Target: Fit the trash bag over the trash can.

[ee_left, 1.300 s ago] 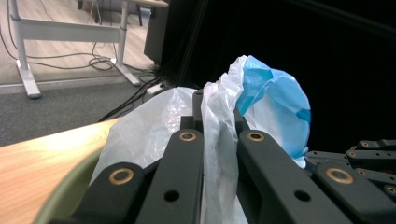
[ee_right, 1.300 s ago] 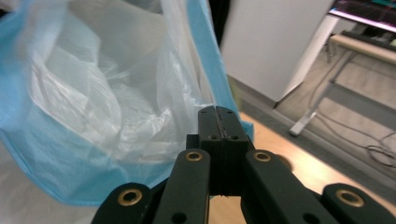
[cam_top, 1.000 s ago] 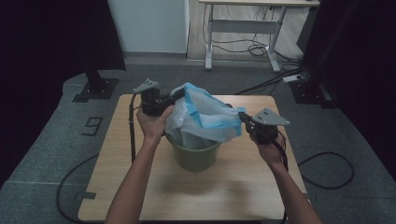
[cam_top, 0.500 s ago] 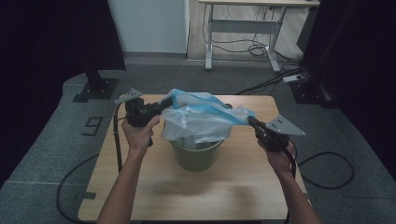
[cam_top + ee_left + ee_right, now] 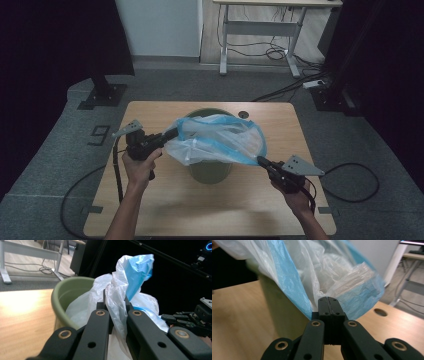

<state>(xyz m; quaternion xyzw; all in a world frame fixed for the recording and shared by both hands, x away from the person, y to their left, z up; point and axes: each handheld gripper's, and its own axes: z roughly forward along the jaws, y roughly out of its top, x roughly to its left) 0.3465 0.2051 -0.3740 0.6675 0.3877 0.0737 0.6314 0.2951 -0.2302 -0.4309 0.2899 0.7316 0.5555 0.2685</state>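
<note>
A thin white and blue plastic bag [image 5: 217,140] is stretched wide over a green bin [image 5: 210,171] in the middle of the wooden table [image 5: 170,205]. My left gripper [image 5: 175,133] is shut on the bag's left rim; in the left gripper view the film [image 5: 117,302] is bunched between the closed jaws, with the bin's rim [image 5: 60,297] just behind. My right gripper [image 5: 260,161] is shut on the bag's right rim, low beside the bin. In the right gripper view the jaws meet on the bag's edge [image 5: 322,293], and the bin's side [image 5: 279,310] stands to the left.
A cable hole [image 5: 243,115] sits in the table behind the bin. Black cables [image 5: 350,172] trail off both grippers onto the grey floor. A white desk frame [image 5: 260,25] and a black stand base [image 5: 102,95] lie beyond the table.
Both grippers moved apart and down, left one leftward, right one toward the near right. The bag opened out from a bunched lump into a wide mouth over the bin.
</note>
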